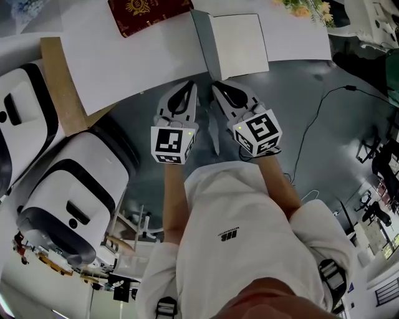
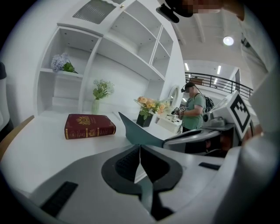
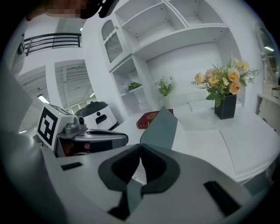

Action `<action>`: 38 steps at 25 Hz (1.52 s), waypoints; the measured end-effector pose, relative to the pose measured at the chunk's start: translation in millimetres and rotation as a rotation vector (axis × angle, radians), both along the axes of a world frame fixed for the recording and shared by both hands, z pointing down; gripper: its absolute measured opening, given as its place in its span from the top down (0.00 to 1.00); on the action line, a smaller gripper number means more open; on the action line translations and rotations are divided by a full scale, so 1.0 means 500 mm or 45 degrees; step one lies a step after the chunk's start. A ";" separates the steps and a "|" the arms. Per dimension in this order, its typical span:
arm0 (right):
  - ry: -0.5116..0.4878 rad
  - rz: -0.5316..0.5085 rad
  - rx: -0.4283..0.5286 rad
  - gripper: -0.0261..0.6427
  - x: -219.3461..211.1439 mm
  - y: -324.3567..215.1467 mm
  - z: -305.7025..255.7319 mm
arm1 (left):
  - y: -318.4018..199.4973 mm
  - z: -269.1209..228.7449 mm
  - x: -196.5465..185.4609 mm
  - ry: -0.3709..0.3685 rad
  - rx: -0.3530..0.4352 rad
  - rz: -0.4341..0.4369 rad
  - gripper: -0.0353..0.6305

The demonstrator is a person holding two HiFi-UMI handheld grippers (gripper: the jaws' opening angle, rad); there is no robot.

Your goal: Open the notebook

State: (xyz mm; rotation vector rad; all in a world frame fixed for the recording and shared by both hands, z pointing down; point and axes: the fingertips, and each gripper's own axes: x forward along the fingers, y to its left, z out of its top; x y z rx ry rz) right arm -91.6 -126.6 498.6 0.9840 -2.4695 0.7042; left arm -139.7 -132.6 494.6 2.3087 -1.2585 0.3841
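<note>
Now, notebook (image 1: 240, 45): on the white table (image 1: 124, 68), near its edge, grey cover (image 1: 201, 37) half raised.
Handling: probably light, the cover thin and bendy; take its free edge.
Left gripper (image 1: 191, 86): jaws closed, nothing between.
Right gripper (image 1: 216, 87): jaws closed, tip beside the cover.

White curved table (image 1: 124, 68) set before white built-in shelves (image 2: 127, 52), grey floor (image 1: 312, 93) seen below, ceiling lit by a round lamp (image 2: 228, 40), dark railing (image 2: 216, 80) mounted beyond.

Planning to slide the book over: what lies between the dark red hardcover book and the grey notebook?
Nothing; in the head view only bare white table separates the dark red hardcover book and grey notebook.
</note>
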 end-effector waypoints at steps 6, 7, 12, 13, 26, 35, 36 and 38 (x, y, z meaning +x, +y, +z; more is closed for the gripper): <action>0.009 -0.031 -0.014 0.95 -0.027 0.001 0.016 | 0.007 0.014 -0.027 -0.001 -0.019 -0.026 0.95; 0.010 -0.036 -0.015 0.95 -0.031 0.001 0.019 | 0.008 0.017 -0.031 0.000 -0.021 -0.029 0.95; 0.021 -0.062 -0.024 0.95 -0.051 0.004 0.035 | 0.012 0.026 -0.043 0.002 -0.030 -0.041 0.95; 0.024 -0.067 -0.026 0.95 -0.054 0.006 0.038 | 0.014 0.028 -0.046 0.002 -0.032 -0.042 0.95; 0.045 -0.123 -0.069 0.95 -0.098 0.014 0.082 | 0.023 0.060 -0.082 -0.003 -0.077 -0.074 0.95; 0.067 -0.146 -0.106 0.95 -0.122 0.015 0.121 | 0.024 0.089 -0.105 -0.004 -0.109 -0.086 0.95; 0.070 -0.147 -0.109 0.95 -0.124 0.014 0.125 | 0.024 0.092 -0.107 -0.004 -0.112 -0.085 0.95; 0.076 -0.147 -0.116 0.95 -0.128 0.014 0.133 | 0.025 0.098 -0.110 -0.004 -0.117 -0.082 0.95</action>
